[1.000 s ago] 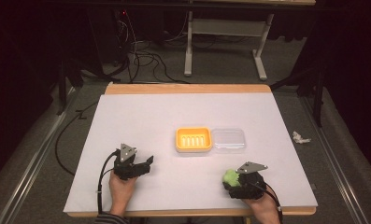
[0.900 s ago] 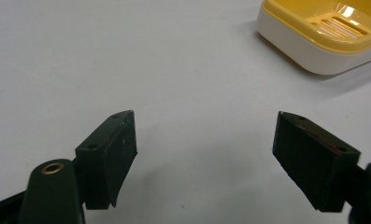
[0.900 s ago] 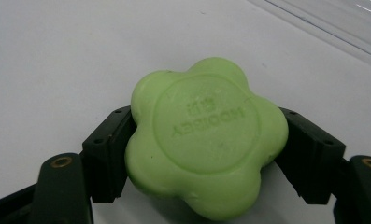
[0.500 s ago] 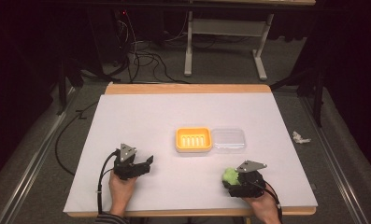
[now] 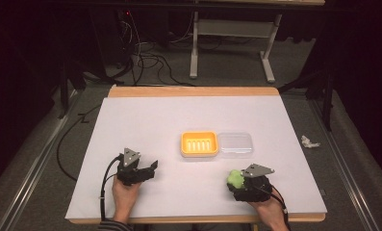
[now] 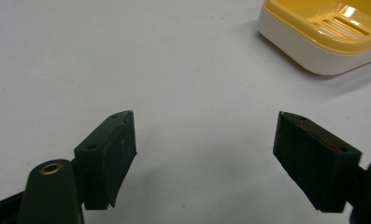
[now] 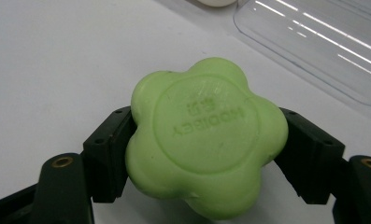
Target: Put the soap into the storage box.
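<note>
Overhead, one yellow plastic soap dish (image 5: 199, 144) touches one clear plastic lid (image 5: 234, 144) mid-table on the white table (image 5: 145, 120); the right gripper (image 5: 239, 180) sits near the front edge, the left gripper (image 5: 147, 169) well apart. Closer in, the left gripper's jaws gape, released and empty. Finally, the right gripper's jaws clench one green flower-shaped soap bar (image 7: 206, 135); I'd carry it level and lower it squarely into the dish.

A crumpled white scrap (image 5: 310, 141) lies on the grey floor right of the table (image 5: 145, 115); black cables (image 5: 145, 60) trail beyond its far edge.

Black jaws, brass screws, striped sleeve (image 5: 112, 225)
</note>
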`<state>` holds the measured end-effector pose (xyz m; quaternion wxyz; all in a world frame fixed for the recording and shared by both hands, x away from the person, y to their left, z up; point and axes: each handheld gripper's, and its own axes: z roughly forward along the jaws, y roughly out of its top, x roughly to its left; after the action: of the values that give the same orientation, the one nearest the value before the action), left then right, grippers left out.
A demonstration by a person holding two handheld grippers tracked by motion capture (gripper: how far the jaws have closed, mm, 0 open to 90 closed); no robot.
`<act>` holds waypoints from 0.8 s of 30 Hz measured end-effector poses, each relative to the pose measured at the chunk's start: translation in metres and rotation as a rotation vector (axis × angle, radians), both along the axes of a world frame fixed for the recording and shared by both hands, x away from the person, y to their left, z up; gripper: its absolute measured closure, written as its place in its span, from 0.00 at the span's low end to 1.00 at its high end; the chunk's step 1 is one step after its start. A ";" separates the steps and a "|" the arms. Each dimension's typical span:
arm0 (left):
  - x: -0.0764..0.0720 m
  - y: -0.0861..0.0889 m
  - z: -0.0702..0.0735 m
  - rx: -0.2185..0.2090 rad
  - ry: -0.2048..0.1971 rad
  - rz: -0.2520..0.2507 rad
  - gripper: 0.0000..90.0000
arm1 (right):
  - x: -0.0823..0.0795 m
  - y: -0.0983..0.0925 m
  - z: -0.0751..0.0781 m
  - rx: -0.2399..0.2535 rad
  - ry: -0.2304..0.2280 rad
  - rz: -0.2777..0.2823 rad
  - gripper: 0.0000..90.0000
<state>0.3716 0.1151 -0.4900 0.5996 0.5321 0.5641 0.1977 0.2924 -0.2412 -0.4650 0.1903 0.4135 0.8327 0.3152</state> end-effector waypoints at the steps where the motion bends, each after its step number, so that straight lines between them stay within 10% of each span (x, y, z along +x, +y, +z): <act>1: 0.000 0.000 0.000 -0.002 -0.001 0.000 0.24 | 0.000 0.000 0.001 0.002 0.006 0.001 0.31; 24: 0.000 0.000 0.000 -0.005 0.000 0.000 0.24 | 0.020 0.002 0.037 0.092 -0.055 0.018 0.31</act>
<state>0.3720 0.1151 -0.4900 0.6009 0.5305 0.5647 0.1964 0.3120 -0.2388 -0.4279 0.1911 0.4054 0.8155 0.3662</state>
